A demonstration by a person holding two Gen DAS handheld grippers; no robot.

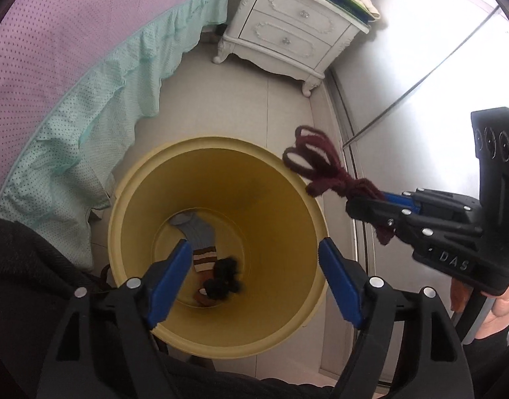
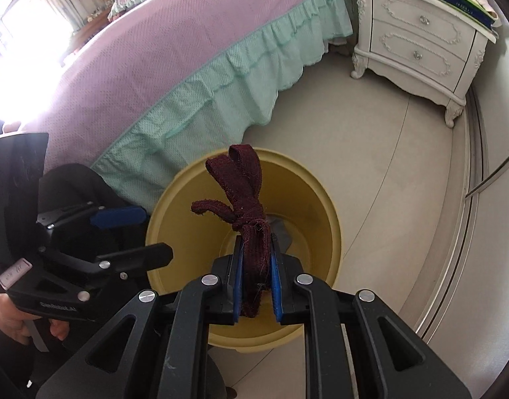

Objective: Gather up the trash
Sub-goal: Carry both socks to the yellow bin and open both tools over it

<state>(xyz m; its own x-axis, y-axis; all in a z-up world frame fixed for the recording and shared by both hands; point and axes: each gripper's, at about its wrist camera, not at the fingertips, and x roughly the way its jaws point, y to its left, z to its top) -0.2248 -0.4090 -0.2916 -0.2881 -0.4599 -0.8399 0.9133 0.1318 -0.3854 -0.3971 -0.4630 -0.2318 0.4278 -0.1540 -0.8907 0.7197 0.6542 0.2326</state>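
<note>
Left gripper (image 1: 254, 279) sits closest to its own camera, blue-padded jaws spread wide with nothing between them, poised over the mouth of the yellow bin (image 1: 218, 342). Right gripper (image 2: 257, 286) has its jaws clamped on a dark maroon fabric strip (image 2: 244, 199), knotted mid-length with flat loops sticking up past the fingertips; in the left wrist view the strip (image 1: 321, 166) hangs just beside the bin's right rim, in the right wrist view it lines up over the opening. Bin is smooth round plastic, tapering to the base, standing on the floor (image 2: 387, 173) of pale glossy tiles, close to the bed. Inside at the bottom: a grey sock with brown and cream stripes (image 1: 196, 239) and a black fuzzy clump (image 1: 223, 281), touching. Bed has a lilac dotted cover (image 2: 174, 50) and a mint ruffled skirt (image 2: 228, 83) down to the floor. White carved nightstand (image 2: 420, 43), two drawers with crystal-like knobs, stands by the bed head, with a green-and-blue box (image 2: 460, 3) and papers on top; box text too small to read. Reflective sliding door panels (image 1: 437, 50) on a metal track run along the right. Readable writing: "DAS" on the right gripper body (image 1: 454, 262), "GenRobot.AI" on the left gripper's side (image 2: 58, 308).
</note>
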